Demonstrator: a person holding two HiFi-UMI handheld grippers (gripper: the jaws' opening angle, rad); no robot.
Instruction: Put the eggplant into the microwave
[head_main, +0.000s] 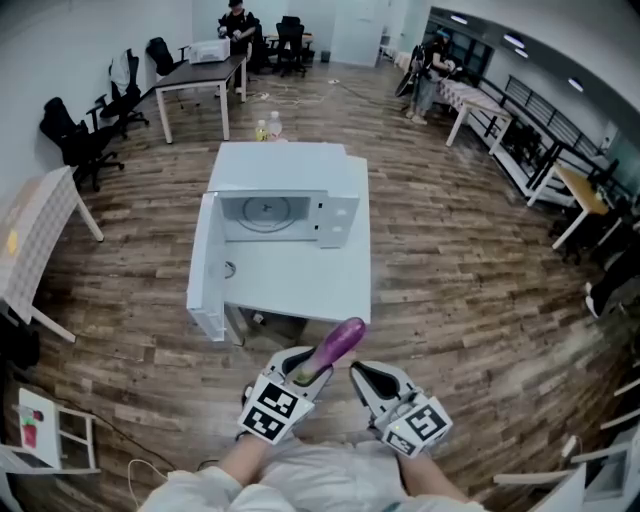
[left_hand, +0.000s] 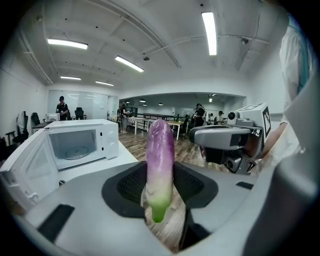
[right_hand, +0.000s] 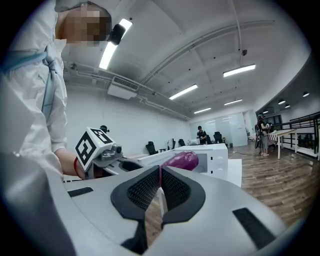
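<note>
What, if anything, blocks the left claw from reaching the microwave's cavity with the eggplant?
Probably nothing, so yes: the door of the microwave stands swung open to the left, and the cavity shows only its turntable. The left claw grips the eggplant; the right claw sits beside it, off the path.

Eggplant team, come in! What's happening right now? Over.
Left hand-held gripper shut on eggplant. Right hand-held gripper shut, empty. Microwave door open, nothing blocking the opening. Over.
</note>
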